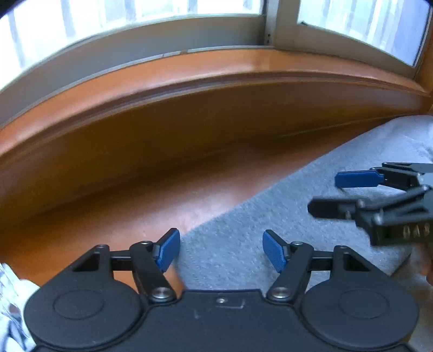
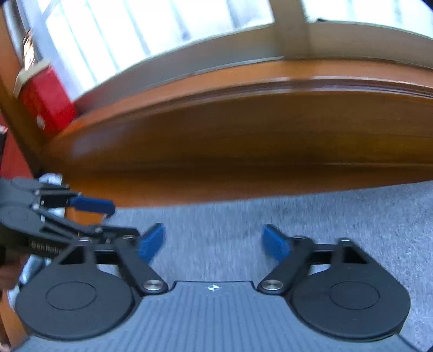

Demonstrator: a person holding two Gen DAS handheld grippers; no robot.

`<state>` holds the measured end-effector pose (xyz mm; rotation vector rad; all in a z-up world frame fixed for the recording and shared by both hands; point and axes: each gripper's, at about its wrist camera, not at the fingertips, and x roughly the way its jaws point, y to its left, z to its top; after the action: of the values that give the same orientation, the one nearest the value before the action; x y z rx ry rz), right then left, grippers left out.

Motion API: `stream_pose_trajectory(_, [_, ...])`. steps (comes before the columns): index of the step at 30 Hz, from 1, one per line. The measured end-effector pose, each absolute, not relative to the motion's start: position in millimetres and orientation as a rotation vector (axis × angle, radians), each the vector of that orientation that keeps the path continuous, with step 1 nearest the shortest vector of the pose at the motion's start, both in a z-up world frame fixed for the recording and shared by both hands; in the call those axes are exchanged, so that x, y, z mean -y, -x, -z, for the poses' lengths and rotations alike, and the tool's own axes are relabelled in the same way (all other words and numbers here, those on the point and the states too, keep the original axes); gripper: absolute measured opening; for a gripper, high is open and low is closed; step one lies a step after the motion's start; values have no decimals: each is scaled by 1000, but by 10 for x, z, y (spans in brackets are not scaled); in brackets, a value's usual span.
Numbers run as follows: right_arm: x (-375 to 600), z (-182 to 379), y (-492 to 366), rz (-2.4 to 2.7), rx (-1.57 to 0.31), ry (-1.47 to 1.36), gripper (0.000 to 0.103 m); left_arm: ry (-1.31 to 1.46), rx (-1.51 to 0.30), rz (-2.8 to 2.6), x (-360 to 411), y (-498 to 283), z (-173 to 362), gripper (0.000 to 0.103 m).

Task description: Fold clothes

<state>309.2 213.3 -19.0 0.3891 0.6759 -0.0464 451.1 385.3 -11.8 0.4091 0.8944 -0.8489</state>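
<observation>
A cloth (image 2: 297,216) lies spread on the bench (image 1: 108,189), its far edge close before the sill (image 1: 189,70) that runs along the foot of the window (image 1: 135,16). In the left wrist view the cloth covers the bench to the right, its edge running aslant, with bare bench to the left. Above the cloth the left hand-held gripper (image 1: 220,250) sits left of the right hand-held gripper (image 2: 213,241), the two near each other, jaws apart and holding nothing. At the sill's left end a box (image 2: 46,100) stands against the window.
</observation>
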Motion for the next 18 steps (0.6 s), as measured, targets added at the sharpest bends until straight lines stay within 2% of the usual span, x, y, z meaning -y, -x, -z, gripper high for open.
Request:
stream_pose_trajectory(4, [-2065,-7,-2654,129,-623,-379,76,-333,-925,942,-3960,-4330,3,73])
stream_pose_trajectory(10, [-1996,-39,-1966,387,-663,-183,75,-222,-1012,1042,-3896,-4120,116,73])
stream_pose_trajectory(13, [-1806,120,-1852,517,-740,-142,67,-258,-1026,1020,-3754,-4147,278,73])
stream_pose_trajectory(15, [-1681,265,-1858,537,-784,-166,56,-318,-983,967,-3673,-4156,288,74])
stream_pose_trajectory(18, [-1558,387,-1932,500,-816,-255,62,-417,-899,823,-3609,-4202,329,75])
